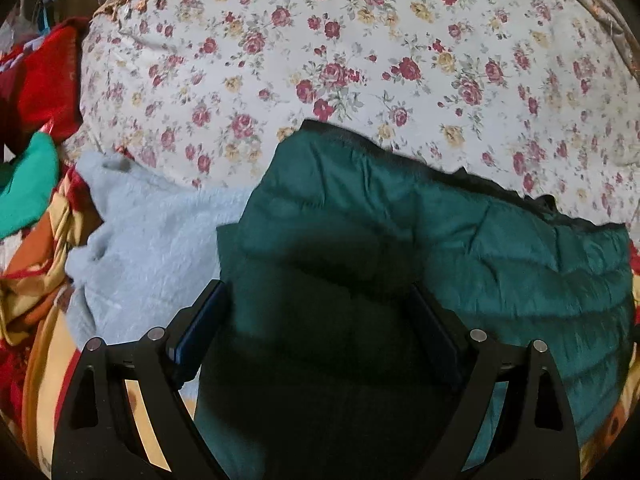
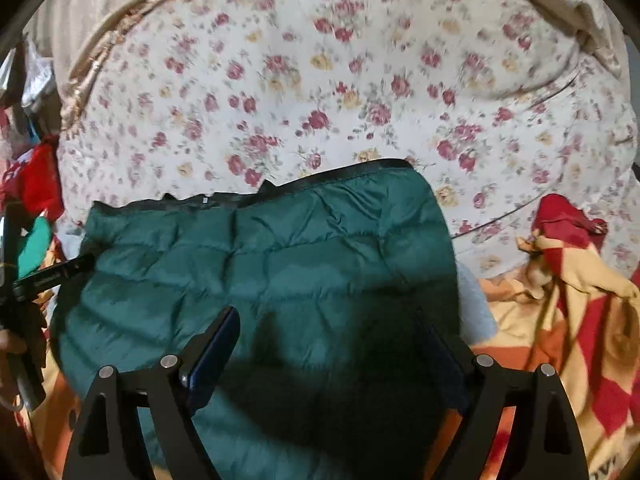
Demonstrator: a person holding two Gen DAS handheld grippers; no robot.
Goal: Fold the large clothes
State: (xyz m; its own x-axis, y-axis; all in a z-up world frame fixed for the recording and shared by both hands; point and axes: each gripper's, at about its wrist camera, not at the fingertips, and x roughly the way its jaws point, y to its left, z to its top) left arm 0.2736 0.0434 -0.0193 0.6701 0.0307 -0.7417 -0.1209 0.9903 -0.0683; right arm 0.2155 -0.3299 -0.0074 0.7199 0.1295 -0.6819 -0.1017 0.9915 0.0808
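A dark green quilted puffer jacket lies folded on the bed, with a black-trimmed far edge. It also fills the middle of the right wrist view. My left gripper is open and empty, hovering over the jacket's left part. My right gripper is open and empty over the jacket's right part. The left gripper's tool shows at the jacket's left edge in the right wrist view.
A floral bedsheet covers the bed beyond the jacket. A pale blue fleece lies left of the jacket. Red and teal clothes are piled at far left. A red and yellow patterned blanket lies at right.
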